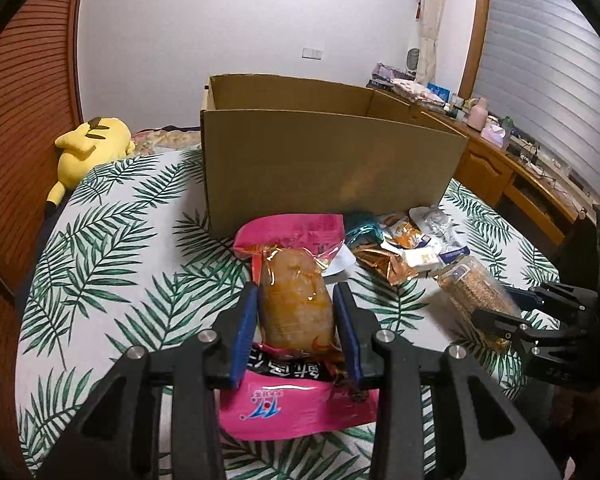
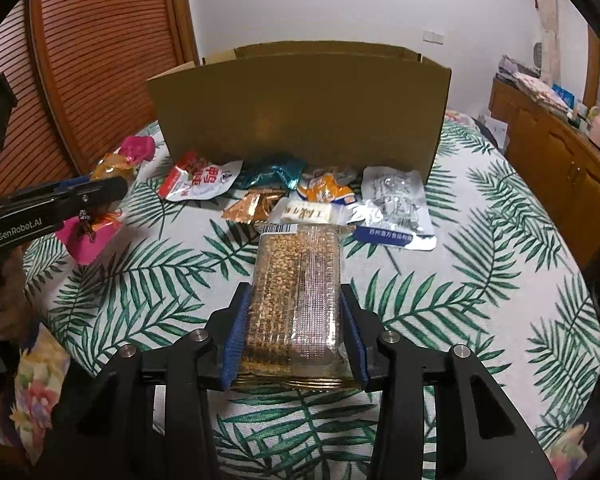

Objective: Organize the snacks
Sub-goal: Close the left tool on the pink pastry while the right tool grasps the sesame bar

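An open cardboard box (image 1: 324, 160) stands on the leaf-print bed; it also shows in the right wrist view (image 2: 300, 116). My left gripper (image 1: 296, 308) is shut on a pink snack packet (image 1: 296, 300) with an orange-brown piece inside, in front of the box. It appears from the side in the right wrist view (image 2: 100, 192). My right gripper (image 2: 296, 312) is shut on a clear pack of sesame bars (image 2: 296, 292), also seen in the left wrist view (image 1: 476, 292). Several loose snack packets (image 2: 300, 196) lie along the box's near wall.
A yellow plush toy (image 1: 88, 144) lies at the bed's far left by a wooden slatted wall (image 1: 24, 92). A wooden desk (image 1: 512, 168) with clutter stands to the right under a window. A silver-white pouch (image 2: 392, 208) lies at the right end of the snack row.
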The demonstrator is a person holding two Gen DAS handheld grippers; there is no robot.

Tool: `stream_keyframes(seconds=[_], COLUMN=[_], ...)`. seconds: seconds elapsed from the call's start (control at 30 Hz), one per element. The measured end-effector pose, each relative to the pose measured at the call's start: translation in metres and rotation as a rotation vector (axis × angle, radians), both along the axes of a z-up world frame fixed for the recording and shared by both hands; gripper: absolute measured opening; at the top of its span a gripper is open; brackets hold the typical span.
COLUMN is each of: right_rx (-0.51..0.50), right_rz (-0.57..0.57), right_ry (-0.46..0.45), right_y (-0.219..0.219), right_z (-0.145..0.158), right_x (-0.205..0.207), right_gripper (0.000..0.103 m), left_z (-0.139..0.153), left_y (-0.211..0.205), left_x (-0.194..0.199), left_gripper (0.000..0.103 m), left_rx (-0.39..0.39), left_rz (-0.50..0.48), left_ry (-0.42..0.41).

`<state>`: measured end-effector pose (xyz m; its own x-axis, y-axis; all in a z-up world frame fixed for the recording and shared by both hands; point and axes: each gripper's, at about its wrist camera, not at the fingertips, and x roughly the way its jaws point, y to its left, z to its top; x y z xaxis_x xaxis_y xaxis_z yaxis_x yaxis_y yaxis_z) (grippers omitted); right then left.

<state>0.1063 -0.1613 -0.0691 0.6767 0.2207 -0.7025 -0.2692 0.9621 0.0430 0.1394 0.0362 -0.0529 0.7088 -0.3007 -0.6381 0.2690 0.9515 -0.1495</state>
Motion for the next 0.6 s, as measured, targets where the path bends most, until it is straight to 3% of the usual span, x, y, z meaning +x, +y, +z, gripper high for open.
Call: stream_keyframes(seconds=[0.27, 0.6], right_rx=[-0.042, -0.069], right_rz=[-0.023, -0.028], right_ry=[-0.023, -0.055], right_y=[-0.002, 0.006], right_z=[0.019, 0.041], right_x=[0.002, 0.015], right_gripper=[0.042, 0.042], left_z=[0.012, 0.018], left_y=[-0.003, 0.007], left_x=[0.002, 0.011], left_gripper=[0.036, 0.036], left_rx=[-0.038, -0.017], left_rz=[-0.045, -0.029], left_ry=[-0.034, -0.044])
